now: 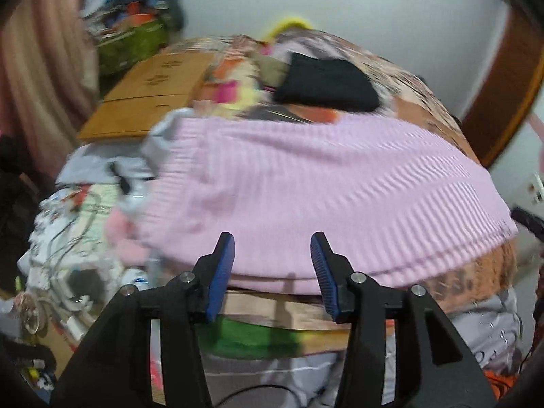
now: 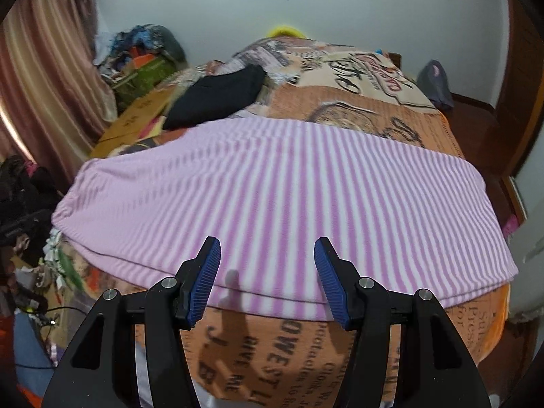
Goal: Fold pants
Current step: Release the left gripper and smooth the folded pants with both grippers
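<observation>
Pink-and-white striped pants [image 2: 272, 197] lie flat across the orange printed bedspread [image 2: 265, 350], folded into a wide band; they also show in the left wrist view [image 1: 323, 197], blurred. My left gripper [image 1: 272, 248] is open and empty, just above the near edge of the pants. My right gripper [image 2: 267, 255] is open and empty over the near edge of the pants, its blue pads [image 2: 204, 282] apart.
A folded black garment [image 2: 217, 95] lies on the bed behind the pants. A cardboard box [image 1: 149, 95] and a heap of clothes and cables [image 1: 78, 238] lie to the left. A curtain [image 2: 44, 68] hangs at the far left. The bed's right edge drops to a wooden floor [image 2: 476, 115].
</observation>
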Demonstrator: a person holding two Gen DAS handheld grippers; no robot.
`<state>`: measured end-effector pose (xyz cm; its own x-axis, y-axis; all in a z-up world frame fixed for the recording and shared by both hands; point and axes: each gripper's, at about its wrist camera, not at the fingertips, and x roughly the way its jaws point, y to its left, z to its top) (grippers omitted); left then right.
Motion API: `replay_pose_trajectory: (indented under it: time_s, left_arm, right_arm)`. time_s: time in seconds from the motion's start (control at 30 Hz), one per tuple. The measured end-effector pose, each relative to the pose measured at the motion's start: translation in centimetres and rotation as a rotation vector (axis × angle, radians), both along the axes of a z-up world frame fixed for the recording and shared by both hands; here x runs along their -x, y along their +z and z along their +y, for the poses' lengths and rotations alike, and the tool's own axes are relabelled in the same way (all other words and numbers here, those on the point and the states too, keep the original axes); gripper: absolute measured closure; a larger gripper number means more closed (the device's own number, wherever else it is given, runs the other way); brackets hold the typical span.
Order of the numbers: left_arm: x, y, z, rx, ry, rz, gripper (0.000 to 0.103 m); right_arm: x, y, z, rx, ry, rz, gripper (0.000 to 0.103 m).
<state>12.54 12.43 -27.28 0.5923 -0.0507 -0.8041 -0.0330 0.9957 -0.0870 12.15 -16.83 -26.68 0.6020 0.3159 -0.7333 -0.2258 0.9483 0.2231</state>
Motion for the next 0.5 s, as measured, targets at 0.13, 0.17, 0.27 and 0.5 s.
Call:
replay_pose_trajectory:
  time_s: [0.13, 0.17, 0.27, 0.5]
  left_arm:
    - [-1.0, -1.5, -5.1, 0.027, -0.123, 0.033, 0.056]
    - [-1.2, -1.9, -6.3, 0.031, -0.157, 0.041, 0.056]
    - [-1.7, -2.8, -9.9, 0.030, -0.248, 0.054, 0.056]
    - [-1.9, -4.4, -15.0, -0.043, -0.343, 0.056, 0.056]
  right_arm:
    - [0.4, -0.4, 0.8, -0.001, 0.025, 0.006, 0.049]
    - [0.5, -0.6, 0.8, 0.005, 0.027, 0.009, 0.049]
    - [0.9, -1.2, 1.1, 0.020, 0.028, 0.022, 0.049]
    - [1.5, -2.0, -0.1, 0.000, 0.003, 0.055, 0.049]
